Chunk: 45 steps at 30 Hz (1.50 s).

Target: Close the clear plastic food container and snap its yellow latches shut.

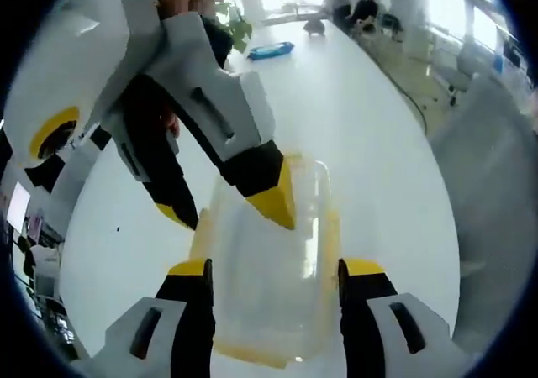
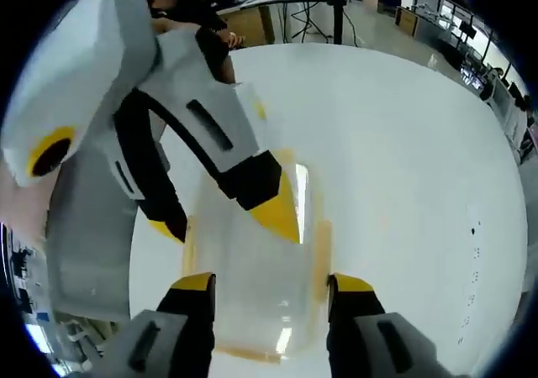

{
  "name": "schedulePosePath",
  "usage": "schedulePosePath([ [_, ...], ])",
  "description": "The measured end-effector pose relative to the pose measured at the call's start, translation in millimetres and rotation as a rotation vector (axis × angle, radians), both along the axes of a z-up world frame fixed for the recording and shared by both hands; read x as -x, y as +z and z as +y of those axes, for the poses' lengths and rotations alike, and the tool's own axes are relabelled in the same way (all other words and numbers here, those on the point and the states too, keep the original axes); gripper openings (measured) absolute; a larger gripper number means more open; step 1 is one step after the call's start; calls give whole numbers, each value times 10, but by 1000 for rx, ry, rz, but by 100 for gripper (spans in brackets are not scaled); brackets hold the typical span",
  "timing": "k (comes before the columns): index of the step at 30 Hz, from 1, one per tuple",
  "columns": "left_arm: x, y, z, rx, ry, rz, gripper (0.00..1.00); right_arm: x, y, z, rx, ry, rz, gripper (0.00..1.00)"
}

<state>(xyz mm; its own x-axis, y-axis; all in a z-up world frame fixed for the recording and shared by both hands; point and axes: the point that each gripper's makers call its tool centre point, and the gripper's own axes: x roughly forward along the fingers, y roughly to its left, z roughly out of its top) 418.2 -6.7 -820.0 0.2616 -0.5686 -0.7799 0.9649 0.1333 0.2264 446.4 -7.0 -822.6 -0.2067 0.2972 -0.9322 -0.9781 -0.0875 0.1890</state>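
The clear plastic container (image 1: 269,311) with yellow latches (image 1: 331,235) along its sides lies on the white table, lid on top. My left gripper (image 1: 273,270) is open, one jaw on each long side of the container; contact is unclear. My right gripper (image 1: 227,214) comes in from the upper left, one yellow-tipped finger (image 1: 277,200) over the lid and the other outside the left edge. In the right gripper view the container (image 2: 256,302) sits between the open right gripper (image 2: 271,284) jaws, and the left gripper (image 2: 225,223) reaches in from the upper left over the lid.
The white table (image 1: 353,118) stretches away beyond the container. A blue object (image 1: 271,50) lies far off on it. People sit at the far end (image 1: 363,8). A stand and desks (image 2: 336,8) rise behind the table in the right gripper view.
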Motion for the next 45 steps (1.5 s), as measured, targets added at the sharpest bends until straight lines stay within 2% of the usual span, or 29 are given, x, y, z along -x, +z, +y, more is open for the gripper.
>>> schedulePosePath([
  [7,-10,-4,-7,-14,2,-4,57,8,-28,-2,30,25,59,53],
  [8,15,-2,-22,-13,-28,-11,55,8,-35,-3,28,28,71,53],
  [11,43,1,-33,-17,-49,-18,52,19,-52,41,4,-15,112,54],
  [17,33,1,-35,-8,-43,-12,52,25,-73,58,24,3,136,54],
  [20,27,1,-33,-7,-36,-9,52,26,-96,113,37,-30,171,56],
  [21,24,1,-35,-7,-32,-9,51,70,-116,166,24,-75,215,57],
  [22,22,1,-38,-8,-29,-11,51,23,-118,143,31,-47,194,57],
  [24,27,-9,-44,-12,-20,-19,51,42,-109,137,31,-46,193,57],
  [29,24,-26,-48,17,15,-60,51,56,-107,159,23,-100,193,57],
  [34,36,-34,-78,20,39,-111,50,51,-125,167,40,-95,205,57],
  [38,12,-29,-66,32,41,-110,50,62,-120,157,39,-96,210,57],
  [39,89,-61,-104,34,4,-76,50,107,-122,259,-13,-87,256,56],
  [40,56,-45,-78,15,7,-110,50,67,-97,175,31,-107,249,56],
  [41,52,-52,-78,18,17,-106,50,43,-80,199,10,-106,246,56],
  [45,40,-53,-71,18,17,-104,50,52,-86,175,5,-102,249,56],
])
